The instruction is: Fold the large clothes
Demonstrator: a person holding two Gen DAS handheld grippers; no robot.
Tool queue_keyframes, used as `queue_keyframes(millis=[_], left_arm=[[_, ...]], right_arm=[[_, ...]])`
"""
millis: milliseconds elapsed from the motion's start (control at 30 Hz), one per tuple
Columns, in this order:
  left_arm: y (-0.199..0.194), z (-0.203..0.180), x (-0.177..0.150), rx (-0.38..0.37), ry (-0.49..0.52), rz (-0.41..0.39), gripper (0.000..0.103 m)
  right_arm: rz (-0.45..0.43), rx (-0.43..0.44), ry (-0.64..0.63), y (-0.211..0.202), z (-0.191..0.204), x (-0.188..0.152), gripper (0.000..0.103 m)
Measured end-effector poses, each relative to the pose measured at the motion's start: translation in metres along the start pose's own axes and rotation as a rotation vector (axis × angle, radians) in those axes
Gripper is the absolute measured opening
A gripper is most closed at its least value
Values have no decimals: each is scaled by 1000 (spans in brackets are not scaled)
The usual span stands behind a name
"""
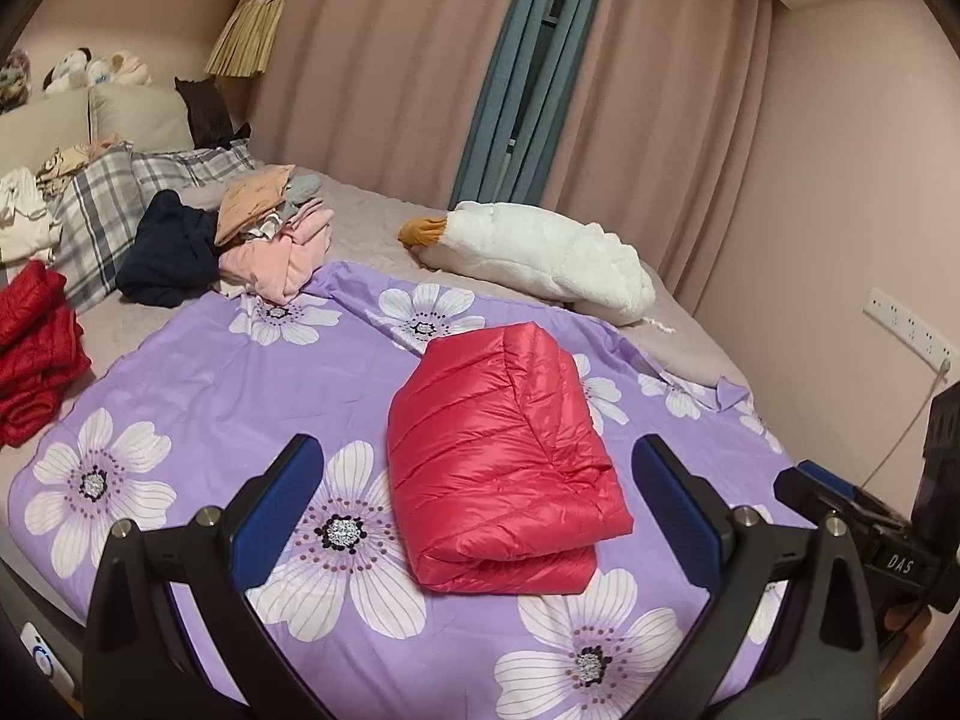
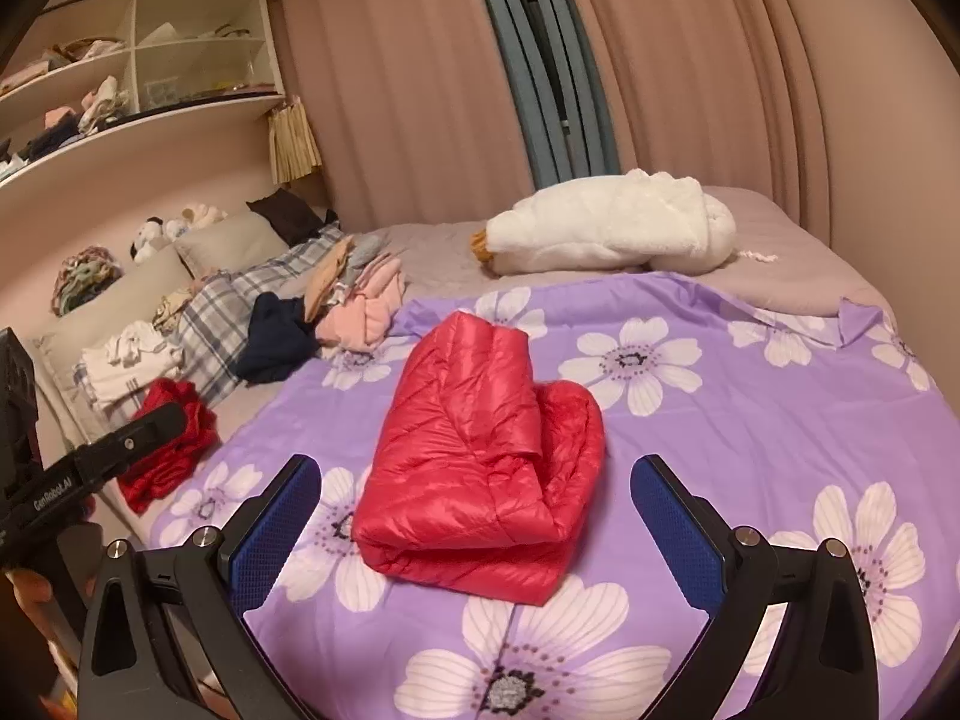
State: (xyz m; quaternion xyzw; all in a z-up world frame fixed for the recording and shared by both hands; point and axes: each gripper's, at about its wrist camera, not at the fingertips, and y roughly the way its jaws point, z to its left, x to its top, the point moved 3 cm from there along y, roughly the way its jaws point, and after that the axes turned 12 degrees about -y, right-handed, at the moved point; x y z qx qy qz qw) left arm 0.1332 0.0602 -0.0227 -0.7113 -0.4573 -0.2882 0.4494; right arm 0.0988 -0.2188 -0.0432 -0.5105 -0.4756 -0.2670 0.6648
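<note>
Bedroom with pink curtains; a bed bears a purple floral sheet. A folded red down jacket lies on the sheet's middle, a white goose plush beyond it, a clothes pile toward the pillows. Left gripper and right gripper hover spread wide, empty, apart from the jacket.

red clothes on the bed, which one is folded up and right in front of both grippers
The shiny red puffer jacket, a neat bundle on the purple floral sheet. The darker red garment lies crumpled at the bed's left edge.
</note>
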Motion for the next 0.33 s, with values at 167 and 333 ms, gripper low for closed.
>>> queue_keyframes(millis=[167, 333], left_arm=[[-1, -2, -2, -56, 6, -6, 103], [-6, -3, 0, -64, 12, -49, 103]], right_arm=[[-2, -7, -8, 2, 0, -1, 102], [6, -7, -8, 4, 0, -3, 102]])
